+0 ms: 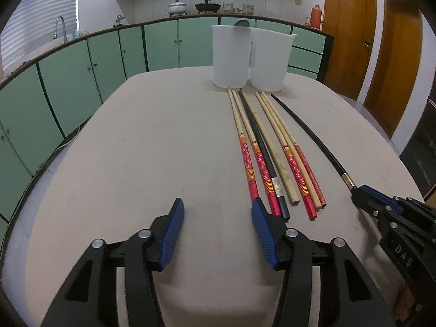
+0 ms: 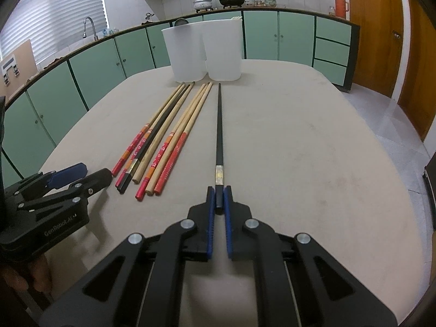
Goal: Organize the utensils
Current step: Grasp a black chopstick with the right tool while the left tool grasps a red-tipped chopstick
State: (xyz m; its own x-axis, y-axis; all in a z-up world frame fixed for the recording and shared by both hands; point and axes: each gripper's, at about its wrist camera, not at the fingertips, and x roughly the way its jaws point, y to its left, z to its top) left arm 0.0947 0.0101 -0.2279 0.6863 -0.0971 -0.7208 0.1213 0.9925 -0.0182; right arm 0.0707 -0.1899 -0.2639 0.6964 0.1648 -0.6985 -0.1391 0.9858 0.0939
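Your right gripper (image 2: 218,200) sits nearest the lens, its blue-padded jaws closed on the butt end of a black chopstick (image 2: 219,136) that runs straight ahead across the beige desk (image 2: 299,150), tip pointing at the containers. In the left wrist view that same chopstick (image 1: 308,136) lies apart from the others, off to their right, with the right gripper (image 1: 362,194) clamped at its near end.

Your left gripper (image 1: 216,215) hovers low over the desk (image 1: 136,150) with its jaws spread wide and nothing between them; its right pad sits just beside the near ends of the chopstick bundle (image 1: 272,158). From the right wrist view, the left gripper (image 2: 81,174) is at the left edge, close to the red ends.

That bundle (image 2: 163,136) holds several loose chopsticks lying side by side: pale wooden ones with red and orange patterned handles, a plain wooden one and a second black one.

Two white translucent containers (image 1: 250,57) stand touching each other at the far side, just beyond the chopstick tips. A dark rounded utensil (image 1: 242,23) pokes above the left one's rim.
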